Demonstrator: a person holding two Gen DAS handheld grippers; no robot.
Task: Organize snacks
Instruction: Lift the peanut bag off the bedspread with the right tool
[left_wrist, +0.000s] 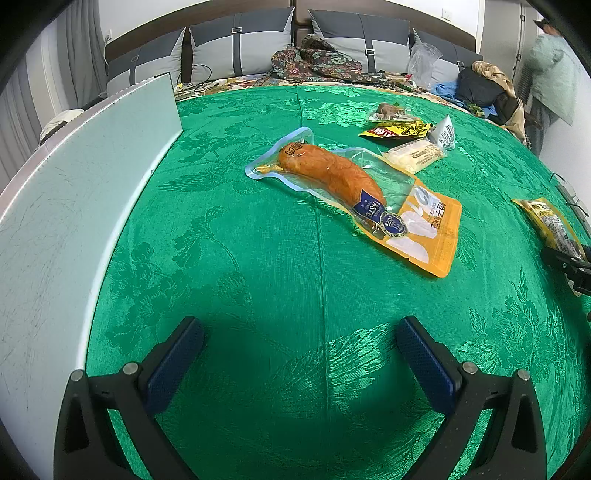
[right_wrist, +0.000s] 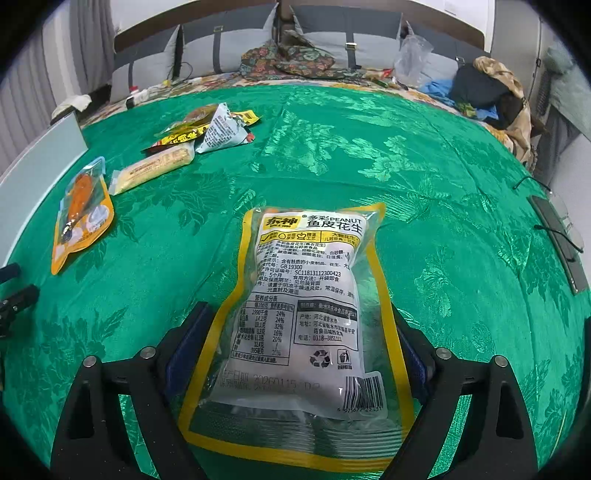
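Observation:
A peanut bag (right_wrist: 303, 295) with a yellow border lies label-up on the green cloth (right_wrist: 406, 166). My right gripper (right_wrist: 299, 314) straddles its near half; the jaws are opening and stand wide, pads beside the bag's edges, not pressing. The same bag (left_wrist: 550, 225) shows at the right edge of the left wrist view. My left gripper (left_wrist: 300, 328) is open over bare cloth with nothing between its fingers. Ahead of it lies an orange meat pack (left_wrist: 332, 177), also seen as the meat pack (right_wrist: 81, 218) at left. Further back sit a pale bar pack (left_wrist: 413, 153) and small snack packets (left_wrist: 402, 129).
A white board (left_wrist: 74, 206) borders the cloth on the left. A flat dark device (right_wrist: 557, 236) with cables lies at the right edge. Pillows, clothes and bags (left_wrist: 480, 88) crowd the back. A person (left_wrist: 554, 74) stands at far right.

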